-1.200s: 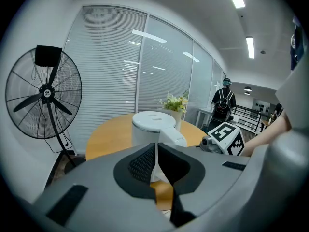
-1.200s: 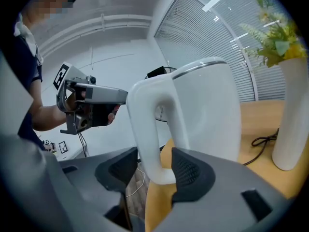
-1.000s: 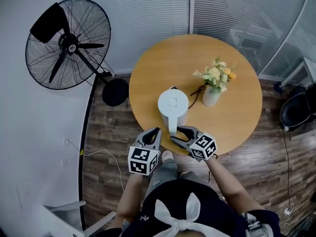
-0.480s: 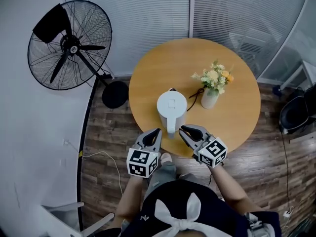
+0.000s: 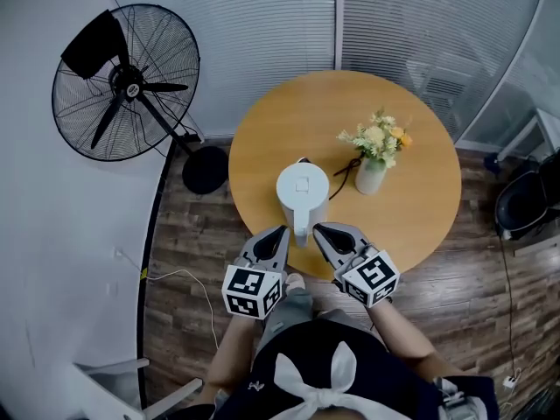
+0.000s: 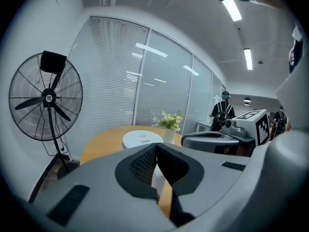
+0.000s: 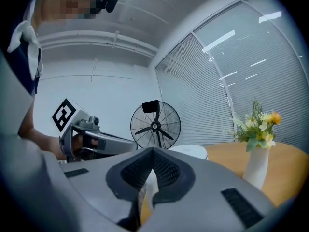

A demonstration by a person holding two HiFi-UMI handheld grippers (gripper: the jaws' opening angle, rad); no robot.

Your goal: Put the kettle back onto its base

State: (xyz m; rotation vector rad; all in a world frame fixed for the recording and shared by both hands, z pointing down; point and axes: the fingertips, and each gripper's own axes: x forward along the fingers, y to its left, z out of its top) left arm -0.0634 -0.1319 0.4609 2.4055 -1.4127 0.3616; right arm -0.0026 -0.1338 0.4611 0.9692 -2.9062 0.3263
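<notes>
**Both tools shut and empty, kettle upright on bench**

Left tool (image 5: 282,229) sits at the near bench edge. Its jaws are together tip to tip, with nothing in them. Right tool (image 5: 317,227) is just beside it. Its jaws have just been closing and now meet, with nothing between them. The two tips flank the handle (image 5: 303,227), which points back at the person. Neither tool grips it, and contact can't be told from overhead.

The white kettle (image 5: 304,190) stands upright with its lid on, close to the near edge of the round wooden bench (image 5: 297,112). Its base can't be made out under it from above. A dark cord (image 5: 344,166) runs from the kettle's far right side toward the white vase (image 5: 371,175). The vase holds flowers (image 5: 379,136) and stands just right of the kettle, apart from it.

A black pedestal fan (image 5: 127,81) stands left of the bench on the wood floor (image 5: 188,234). White blinds (image 5: 262,24) are farthest back.
</notes>
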